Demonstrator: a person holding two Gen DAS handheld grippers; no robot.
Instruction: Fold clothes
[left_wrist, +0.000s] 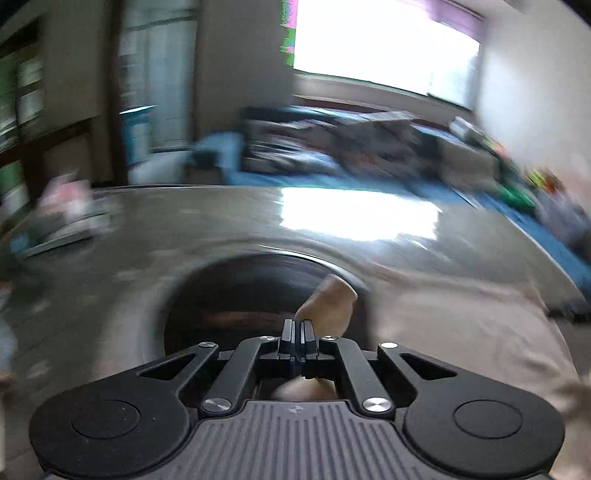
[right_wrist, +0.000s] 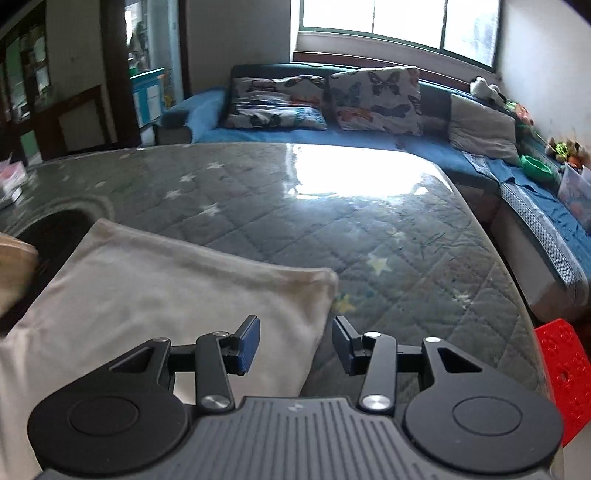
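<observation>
Beige cloth (right_wrist: 166, 288) lies flat on the quilted, star-printed tabletop (right_wrist: 388, 229), its near right corner just beside the right gripper (right_wrist: 295, 345), with a dark round opening (right_wrist: 55, 229) in the tabletop past its left edge. The right jaws stand partly open and hold nothing, the left pad over the cloth's edge and the right pad over bare quilt. The left gripper (left_wrist: 297, 334) has its jaws closed tight; a beige flap (left_wrist: 328, 306) rises right at their tips and seems pinched there, though the left wrist view is badly blurred and the grip cannot be confirmed. The step in hand looks like taking two corners to start a fold. To do it well, the right jaws should settle lower so that the hem sits fully between the pads before closing, catching only the layers meant to move. Both grippers should then lift together and level, keeping the edge taut, carry it across squarely to the far edge, and lay it down without dragging the cloth toward the opening.
</observation>
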